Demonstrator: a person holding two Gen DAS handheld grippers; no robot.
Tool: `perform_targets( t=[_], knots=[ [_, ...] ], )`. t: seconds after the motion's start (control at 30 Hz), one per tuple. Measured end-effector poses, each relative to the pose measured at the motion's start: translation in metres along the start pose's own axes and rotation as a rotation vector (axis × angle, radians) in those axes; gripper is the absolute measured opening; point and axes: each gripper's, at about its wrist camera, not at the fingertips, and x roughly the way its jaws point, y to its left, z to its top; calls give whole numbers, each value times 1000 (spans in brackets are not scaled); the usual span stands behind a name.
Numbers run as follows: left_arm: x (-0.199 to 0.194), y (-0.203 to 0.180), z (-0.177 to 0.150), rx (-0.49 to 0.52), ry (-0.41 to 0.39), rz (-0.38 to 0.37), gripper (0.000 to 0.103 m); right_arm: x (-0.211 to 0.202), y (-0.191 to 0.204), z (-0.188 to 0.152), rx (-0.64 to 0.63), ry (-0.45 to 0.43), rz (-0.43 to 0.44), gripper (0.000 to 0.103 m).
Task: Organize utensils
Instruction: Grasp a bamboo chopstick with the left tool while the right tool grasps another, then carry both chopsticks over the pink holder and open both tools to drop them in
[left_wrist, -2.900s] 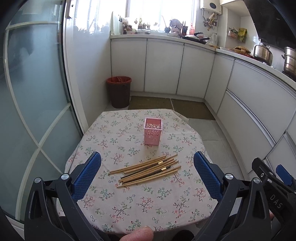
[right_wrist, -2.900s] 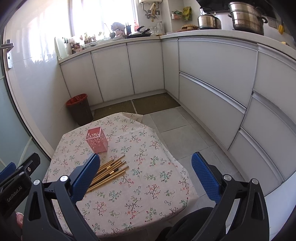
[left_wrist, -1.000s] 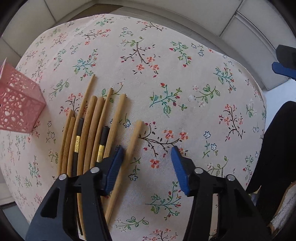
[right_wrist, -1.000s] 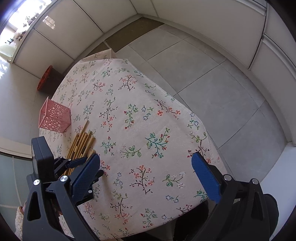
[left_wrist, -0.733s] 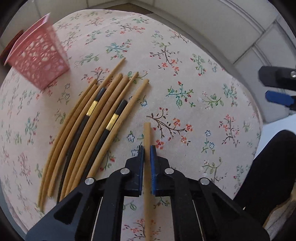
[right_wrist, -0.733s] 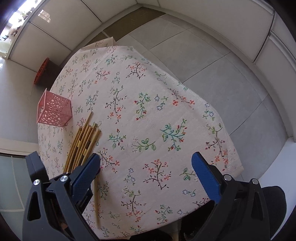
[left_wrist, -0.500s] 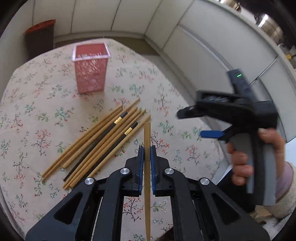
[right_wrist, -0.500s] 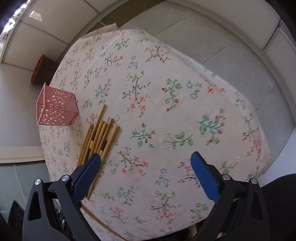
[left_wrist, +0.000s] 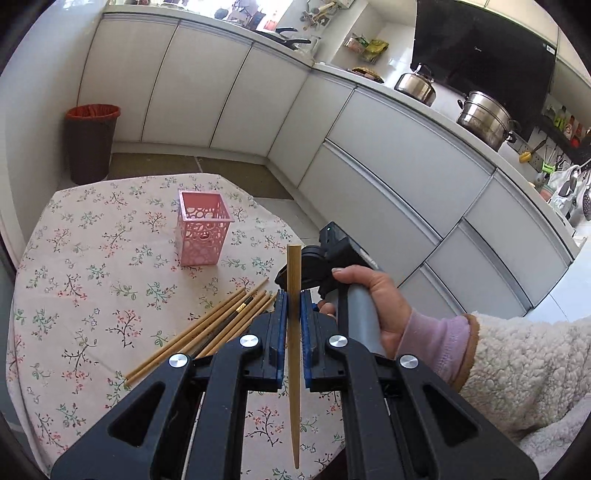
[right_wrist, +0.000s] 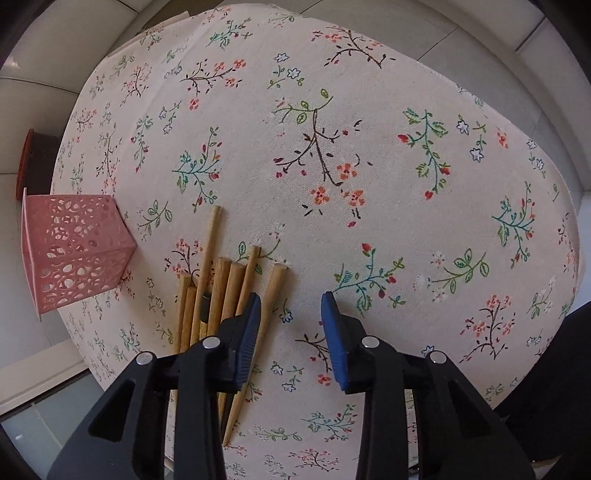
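A table (left_wrist: 66, 258) under a floral cloth fills the lower part of both views, with white kitchen cabinets (left_wrist: 388, 155) curving behind it and a dark bin with a red liner (left_wrist: 90, 144) on the floor at the far left. On the table stands a pink perforated holder (left_wrist: 203, 232), upright and open at the top, well apart from the hands. A sleeve of cream fleece (left_wrist: 524, 373) with a lilac cuff leads to the right hand (left_wrist: 373, 295), which grips the grey handle of its tool. Near the holder lies a loose bundle of chopsticks (right_wrist: 218, 295), side by side on the cloth, one of them dark with a gold band. The left tongs (left_wrist: 293, 306) are clamped on a single chopstick (left_wrist: 294, 295), held clear of the table and running straight between the blue pads. The right tongs (right_wrist: 291, 306) point down over the bundle; their jaws have just been closing but stand partly apart, the outermost chopstick of the bundle lying between them, the left pad just beside it.
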Motion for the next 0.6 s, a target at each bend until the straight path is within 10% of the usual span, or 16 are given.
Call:
perform_targets(
  t=[0.2, 0.6],
  knots=[
    [-15, 1, 3, -10, -40, 6, 6, 1, 10, 0, -11, -54, -26, 11],
    [-40, -7, 17, -83, -139, 89, 6, -95, -37, -44, -263, -250, 261, 8]
  ],
)
